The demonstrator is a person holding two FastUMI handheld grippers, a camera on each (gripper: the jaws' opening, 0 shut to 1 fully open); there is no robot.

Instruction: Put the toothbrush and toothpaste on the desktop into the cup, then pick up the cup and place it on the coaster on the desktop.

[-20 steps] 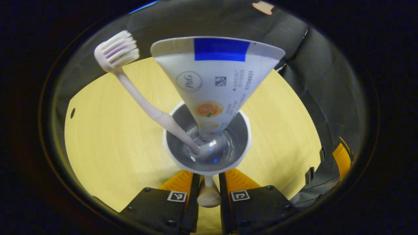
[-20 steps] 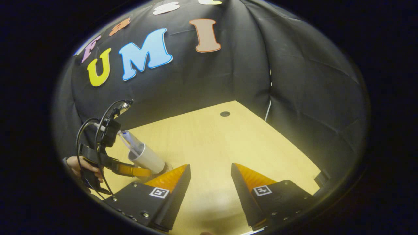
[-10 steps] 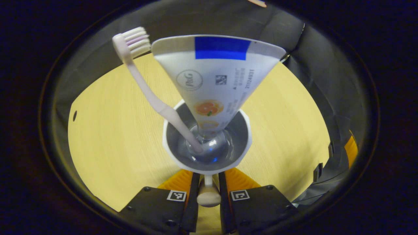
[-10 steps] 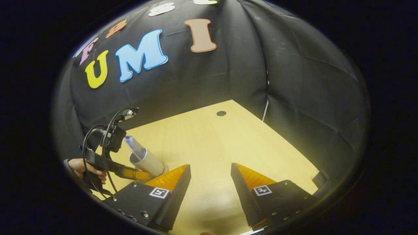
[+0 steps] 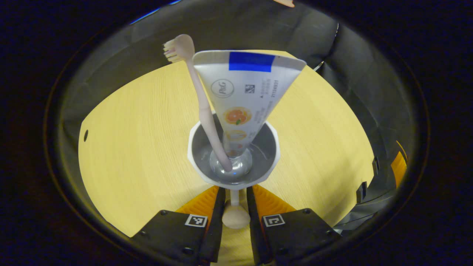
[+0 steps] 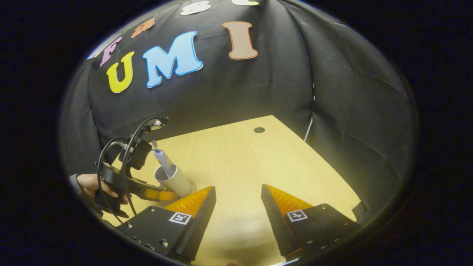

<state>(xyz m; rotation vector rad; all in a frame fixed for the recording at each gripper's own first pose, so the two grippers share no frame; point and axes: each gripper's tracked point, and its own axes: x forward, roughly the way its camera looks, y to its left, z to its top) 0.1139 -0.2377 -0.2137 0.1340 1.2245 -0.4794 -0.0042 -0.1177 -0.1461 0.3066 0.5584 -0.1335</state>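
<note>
- The table (image 5: 140, 147) was a pale yellow board with a fine wood grain running across it.
- In the left gripper view a small dark round hole (image 5: 85, 135) sat in the tabletop near its edge at 9 o'clock.
- In the right gripper view the table (image 6: 236, 166) ran off toward 12 o'clock, and the hole (image 6: 259, 130) lay close to the far corner.
- Black cloth walls met the table along its far edge and its edge at 3 o'clock.
- A white cup (image 6: 177, 180) leaned over the tabletop at 9 o'clock; its foot was hidden, so contact with the wood could not be told.
- In the left gripper view the cup (image 5: 266, 147) was over the table's middle.
</note>
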